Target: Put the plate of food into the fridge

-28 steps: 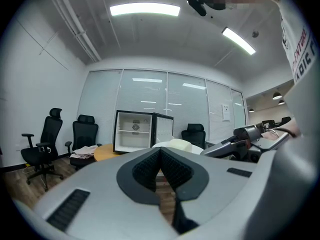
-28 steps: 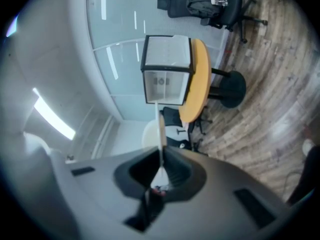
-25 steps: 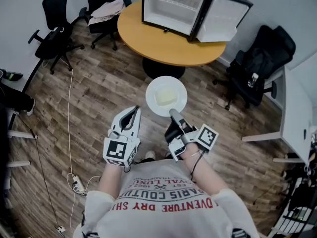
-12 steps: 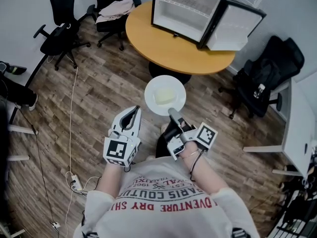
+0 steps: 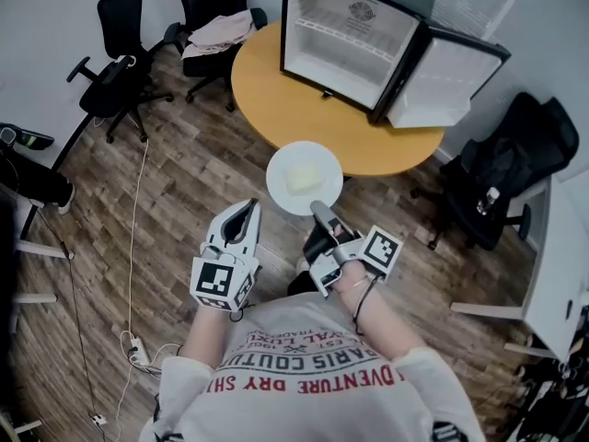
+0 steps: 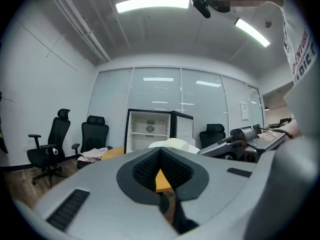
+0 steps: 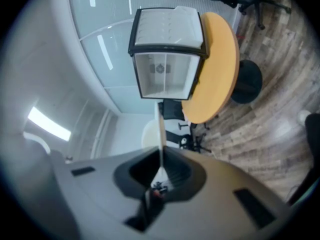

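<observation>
R gripper (image 5: 318, 210) had its jaws pinched nearly together on the near rim of the white plate (image 5: 280, 194). In the right gripper view that rim ran edge-on as a thin pale line btwn the pads. The plate was held about level in the air in front of the person, w/ a pale yellowish block of food (image 5: 305, 179) lying approx mid-plate.

In the head view the plate's far edge overlapped the near edge of the round orange table (image 5: 276, 95). Whether it was over the tabletop or just short of it couldn't be told.

The fridge (image 5: 350, 35) stood on the table's far side, well apart from the plate. Its door (image 5: 446, 76) was swung open to the right, showing a white interior w/ a shelf.

L gripper (image 5: 243, 212) had its jaws closed tip to tip w/ nothing btwn them. It was held beside the R one, lower left of the plate and not touching it.

Black office chairs (image 5: 120, 49) stood at left on the wood floor (image 5: 184, 168), one w/ light cloth (image 5: 216, 30) on the seat.
</observation>
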`<state>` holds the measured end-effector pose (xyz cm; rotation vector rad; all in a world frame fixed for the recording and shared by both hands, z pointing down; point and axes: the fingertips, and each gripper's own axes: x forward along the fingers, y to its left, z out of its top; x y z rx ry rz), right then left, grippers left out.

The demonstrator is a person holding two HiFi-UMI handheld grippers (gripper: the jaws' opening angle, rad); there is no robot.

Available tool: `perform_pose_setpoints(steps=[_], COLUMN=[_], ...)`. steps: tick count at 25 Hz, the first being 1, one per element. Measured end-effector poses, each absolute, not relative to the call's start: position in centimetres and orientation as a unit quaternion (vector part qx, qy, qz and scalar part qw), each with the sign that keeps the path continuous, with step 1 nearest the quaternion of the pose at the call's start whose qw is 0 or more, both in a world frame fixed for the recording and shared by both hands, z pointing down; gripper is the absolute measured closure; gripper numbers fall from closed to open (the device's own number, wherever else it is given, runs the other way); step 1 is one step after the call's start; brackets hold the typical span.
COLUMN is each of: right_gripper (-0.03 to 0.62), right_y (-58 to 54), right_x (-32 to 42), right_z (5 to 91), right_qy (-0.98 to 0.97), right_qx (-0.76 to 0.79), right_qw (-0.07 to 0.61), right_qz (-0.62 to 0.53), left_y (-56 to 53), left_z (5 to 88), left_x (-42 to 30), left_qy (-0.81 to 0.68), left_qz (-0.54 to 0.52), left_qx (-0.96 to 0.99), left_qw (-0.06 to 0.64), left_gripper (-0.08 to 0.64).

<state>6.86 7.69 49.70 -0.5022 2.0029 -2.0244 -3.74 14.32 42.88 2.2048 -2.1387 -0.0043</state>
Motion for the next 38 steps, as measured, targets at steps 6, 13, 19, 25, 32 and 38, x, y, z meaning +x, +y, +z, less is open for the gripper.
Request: perform_pose_setpoints(steps=[6,13,19,25,32,38], right_gripper=[0.554,0.552,0.552,0.552,0.552,0.552], right_y=[0.2,-6.6,-10.8,-13.4,-18.3,-22.3], right_x=[6.6,6.5,6.1,4.6,2.1,-1.2], right_z=[49.0,49.4,49.7,50.7,51.0,50.0], right_qy=[0.694,0.698,0.693,0.683,0.661,0.639], right_qx=[-0.165,-0.159,-0.166,-0.191,-0.239,-0.282], right_qw=[0.116,0.108,0.110,0.130,0.179,0.226], right_qz=[-0.691,-0.689,-0.693,-0.693,-0.689,-0.679], left_y=[6.7,-0.6,-5.1,-8.5,-14.9,-20.2], left_z=[42.1,42.3,42.5,43.6,43.3,42.1], left_x=[-3.6,-3.5,-3.8,-5.8,-9.3,-13.2], left_qy=[-0.701,-0.703,-0.694,-0.675,-0.631,-0.582], left_qz=[-0.003,-0.008,-0.004,0.000,0.003,0.003], left_qx=[0.712,0.711,0.719,0.737,0.776,0.812], left_qw=[0.027,0.024,0.029,0.033,0.028,0.024], left_gripper=[0.529,0.529,0.529,0.529,0.529,0.529])
